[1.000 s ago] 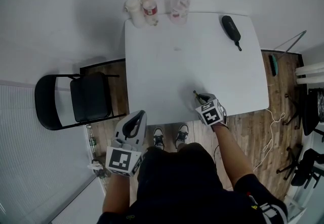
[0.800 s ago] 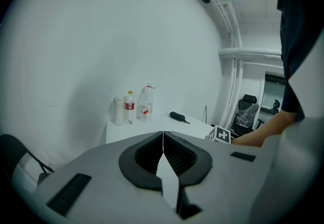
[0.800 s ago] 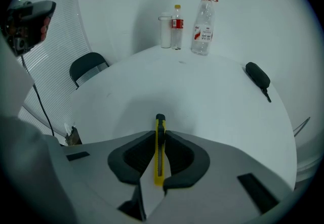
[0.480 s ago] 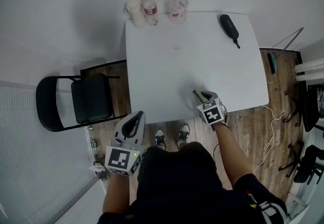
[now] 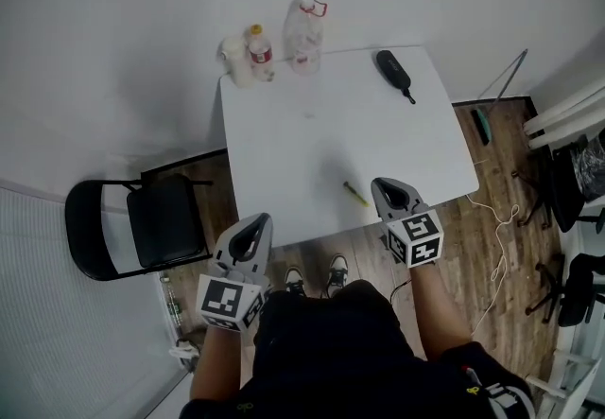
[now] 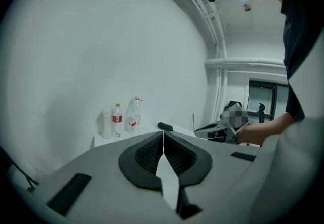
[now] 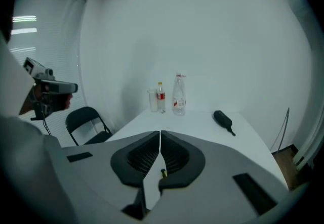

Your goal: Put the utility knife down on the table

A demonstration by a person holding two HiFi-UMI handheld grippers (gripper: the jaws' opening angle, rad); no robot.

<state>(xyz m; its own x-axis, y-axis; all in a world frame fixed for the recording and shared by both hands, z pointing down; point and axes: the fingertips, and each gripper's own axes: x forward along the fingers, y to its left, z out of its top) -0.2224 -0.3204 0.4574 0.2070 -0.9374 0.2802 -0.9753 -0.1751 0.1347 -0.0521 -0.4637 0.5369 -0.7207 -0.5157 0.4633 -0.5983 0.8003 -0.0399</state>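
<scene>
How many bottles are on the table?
2, both at the far edge of the table: a small red-labelled bottle and a big clear bottle beside it. The white container next to them might be a third.

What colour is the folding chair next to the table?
Black; the chair shows best in the head view.

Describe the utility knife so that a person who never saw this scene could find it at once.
Find the white table; close to its near edge, just left of the right gripper, lies the utility knife. It is thin and yellowish, lying alone, far from the bottles and the black object at the far edge.
</scene>
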